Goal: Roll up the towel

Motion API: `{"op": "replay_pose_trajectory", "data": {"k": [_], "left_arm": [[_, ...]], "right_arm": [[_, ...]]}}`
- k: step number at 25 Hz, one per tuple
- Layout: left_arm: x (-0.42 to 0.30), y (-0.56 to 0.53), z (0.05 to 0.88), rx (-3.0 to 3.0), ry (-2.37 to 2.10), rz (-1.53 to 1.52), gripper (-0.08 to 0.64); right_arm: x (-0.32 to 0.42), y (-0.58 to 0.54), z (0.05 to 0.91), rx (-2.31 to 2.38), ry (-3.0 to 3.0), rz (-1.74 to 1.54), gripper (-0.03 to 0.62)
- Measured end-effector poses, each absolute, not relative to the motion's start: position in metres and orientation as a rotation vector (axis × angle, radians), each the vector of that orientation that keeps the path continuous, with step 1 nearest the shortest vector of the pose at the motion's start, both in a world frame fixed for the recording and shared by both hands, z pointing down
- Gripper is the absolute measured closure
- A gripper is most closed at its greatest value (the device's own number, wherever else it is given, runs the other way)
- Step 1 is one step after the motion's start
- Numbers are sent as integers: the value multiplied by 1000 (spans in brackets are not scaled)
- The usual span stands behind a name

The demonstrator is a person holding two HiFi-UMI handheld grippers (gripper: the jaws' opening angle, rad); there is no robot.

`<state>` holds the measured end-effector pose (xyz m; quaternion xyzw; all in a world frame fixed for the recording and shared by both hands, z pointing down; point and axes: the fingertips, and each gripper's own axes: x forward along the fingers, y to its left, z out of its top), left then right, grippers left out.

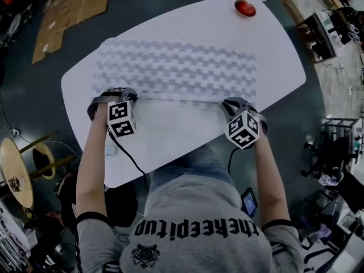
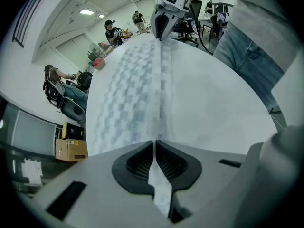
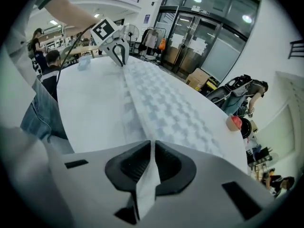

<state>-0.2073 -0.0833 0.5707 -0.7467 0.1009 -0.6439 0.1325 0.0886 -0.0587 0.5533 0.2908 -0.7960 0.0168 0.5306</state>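
ok so the white table (image 1: 170, 138) is taking up most of the head view, and the towel (image 1: 176, 67) is lying spread flat across the upper half of it. It's got a pale checked pattern and pretty much its whole length is laid out. Going by that, I'd say the rolling is only just getting started. No roll is showing anywhere, just the near long edge coming up off the table in a thin ridge running between the two grippers.

The left gripper (image 1: 115, 95) is sitting at the lower left corner of the towel and pinching that edge. In the left gripper view a strip of cloth is getting squeezed tight between its jaws. The right gripper (image 1: 238, 106) is doing the same at the lower right corner, with cloth clamped in its jaws too.

So the grab is looking done, and basically all the actual rolling toward the far edge is what's left. A little red round thing (image 1: 245, 8) is sitting near the top right of the table, well apart from the towel and not getting in the way
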Motion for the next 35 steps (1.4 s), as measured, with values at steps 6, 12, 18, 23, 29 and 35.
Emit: {"op": "replay_pose_trajectory", "data": {"k": [6, 12, 18, 23, 29, 35], "left_arm": [[-205, -111, 575, -2064, 225, -1884, 534], [-202, -134, 581, -2047, 227, -1849, 524], [-210, -146, 591, -2059, 275, -1842, 481], [-217, -154, 585, -2074, 311, -1807, 469], [-213, -140, 573, -2057, 241, -1740, 456], [-229, -144, 549, -2229, 559, -1646, 449]], "right_arm": [[86, -85, 568, 625, -1867, 0, 561], [91, -107, 578, 618, -1846, -1, 545], [95, -122, 579, 718, -1888, 128, 518], [102, -130, 571, 826, -1926, 224, 514], [115, -122, 552, 855, -1965, 224, 514], [153, -106, 530, 1018, -1956, 287, 515]]}}
